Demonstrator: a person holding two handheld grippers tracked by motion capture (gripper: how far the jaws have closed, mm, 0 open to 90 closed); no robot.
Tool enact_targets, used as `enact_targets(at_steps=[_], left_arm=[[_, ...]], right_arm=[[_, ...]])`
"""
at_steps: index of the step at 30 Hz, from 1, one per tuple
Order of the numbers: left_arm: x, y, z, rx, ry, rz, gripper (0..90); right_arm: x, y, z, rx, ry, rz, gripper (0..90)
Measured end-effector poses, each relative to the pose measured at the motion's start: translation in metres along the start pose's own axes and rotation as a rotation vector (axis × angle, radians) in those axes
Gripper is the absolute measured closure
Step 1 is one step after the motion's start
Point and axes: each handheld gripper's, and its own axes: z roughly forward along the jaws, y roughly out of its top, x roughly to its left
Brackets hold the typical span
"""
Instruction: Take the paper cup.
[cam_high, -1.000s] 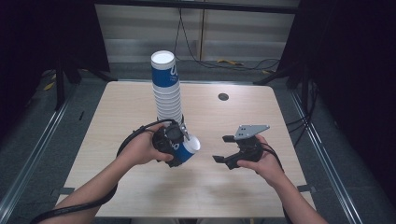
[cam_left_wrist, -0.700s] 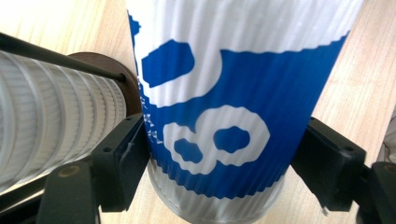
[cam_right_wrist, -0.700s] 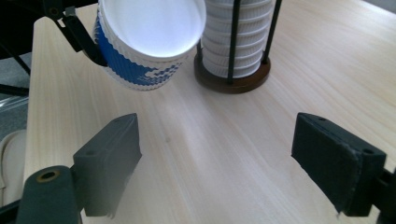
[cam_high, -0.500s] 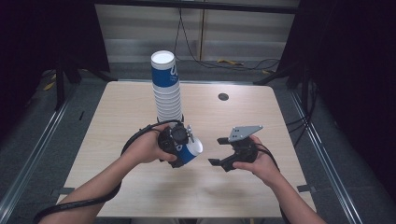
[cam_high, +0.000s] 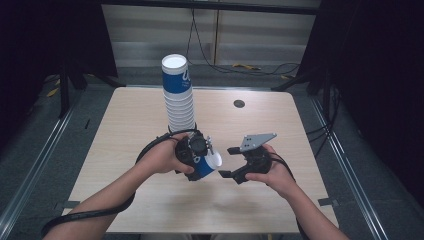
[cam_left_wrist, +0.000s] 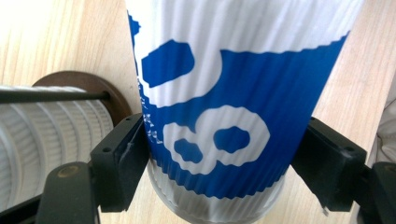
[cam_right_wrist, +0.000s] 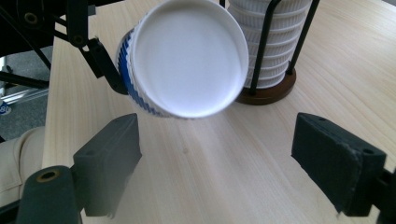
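The left gripper (cam_high: 202, 155) is squeezing a blue and white cup (cam_left_wrist: 219, 116); the right gripper (cam_right_wrist: 215, 158) is staying wide open, holding nothing.

Left tool (cam_high: 204, 156) gripping blue-white cup (cam_high: 209, 164), right tool (cam_high: 227, 162) open — cup stack (cam_high: 179, 97) behind

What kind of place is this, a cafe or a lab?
Probably a lab or recording studio: a bare pale wooden table ringed by black curtains, loose cables on the grey floor, and a staged stack of blue-and-white paper cups.
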Motion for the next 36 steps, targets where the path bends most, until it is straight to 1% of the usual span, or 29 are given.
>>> enact_targets(at_steps=[4,5,6,7,8,12,14,15,17,19,20,21,23,25,26,27,31,32,33,34,35,36], left_arm=[[0.0,0.003,0.0,-0.005,-0.005,0.004,23.4],[-0.001,0.004,0.001,-0.014,-0.008,0.014,23.3],[-0.001,0.005,0.002,-0.008,-0.011,0.021,23.3],[-0.002,0.006,0.003,-0.011,-0.012,0.018,23.3],[-0.002,0.006,0.003,-0.012,-0.012,0.025,23.3],[-0.004,0.008,0.004,-0.004,-0.015,0.042,23.3],[-0.004,0.009,0.004,-0.006,-0.014,0.042,23.3],[-0.005,0.01,0.003,0.002,-0.016,0.049,23.3],[-0.005,0.011,0.003,-0.004,-0.016,0.048,23.3],[-0.006,0.012,0.004,-0.004,-0.017,0.055,23.3],[-0.006,0.012,0.004,-0.001,-0.018,0.058,23.3],[-0.007,0.012,0.005,-0.008,-0.015,0.058,23.3],[-0.007,0.012,0.006,-0.002,-0.018,0.065,23.3],[-0.008,0.012,0.006,0.0,-0.021,0.069,23.3],[-0.008,0.013,0.007,0.001,-0.016,0.071,23.3],[-0.008,0.013,0.007,0.0,-0.01,0.072,23.3],[-0.008,0.012,0.008,-0.004,-0.004,0.083,22.6],[-0.008,0.012,0.008,-0.003,0.006,0.089,21.9],[-0.007,0.011,0.009,-0.006,0.013,0.104,21.5],[-0.007,0.01,0.009,-0.02,0.023,0.113,21.1],[-0.006,0.009,0.009,-0.039,0.033,0.115,20.6],[-0.006,0.008,0.008,-0.052,0.028,0.107,20.0]], right_arm=[[0.0,0.002,0.001,-0.009,0.015,0.002,15.8],[0.0,0.002,0.002,-0.011,0.02,0.001,16.9],[0.0,0.003,0.002,-0.015,0.025,0.001,17.5],[0.001,0.004,0.002,-0.02,0.027,0.001,17.6],[0.001,0.005,0.002,-0.022,0.03,-0.003,17.6],[0.002,0.006,0.004,-0.019,0.043,-0.009,17.8],[0.003,0.007,0.005,-0.017,0.052,-0.013,17.9],[0.004,0.007,0.006,-0.016,0.053,-0.013,18.1],[0.004,0.007,0.007,-0.018,0.058,-0.014,18.3],[0.005,0.007,0.01,-0.018,0.071,-0.015,19.8],[0.006,0.007,0.011,-0.023,0.071,-0.018,20.2],[0.006,0.007,0.011,-0.025,0.074,-0.014,21.3],[0.007,0.008,0.013,-0.023,0.083,-0.021,22.5],[0.008,0.008,0.014,-0.02,0.093,-0.015,23.1],[0.009,0.009,0.015,-0.019,0.086,-0.021,24.4],[0.009,0.009,0.015,-0.022,0.089,-0.028,24.6],[0.009,0.009,0.014,-0.019,0.087,-0.031,26.6],[0.01,0.01,0.014,-0.016,0.087,-0.031,27.4],[0.01,0.01,0.014,-0.017,0.085,-0.038,27.9],[0.01,0.01,0.014,-0.015,0.087,-0.038,28.3],[0.01,0.01,0.013,-0.012,0.077,-0.04,28.5],[0.009,0.009,0.012,-0.014,0.073,-0.039,28.9]])
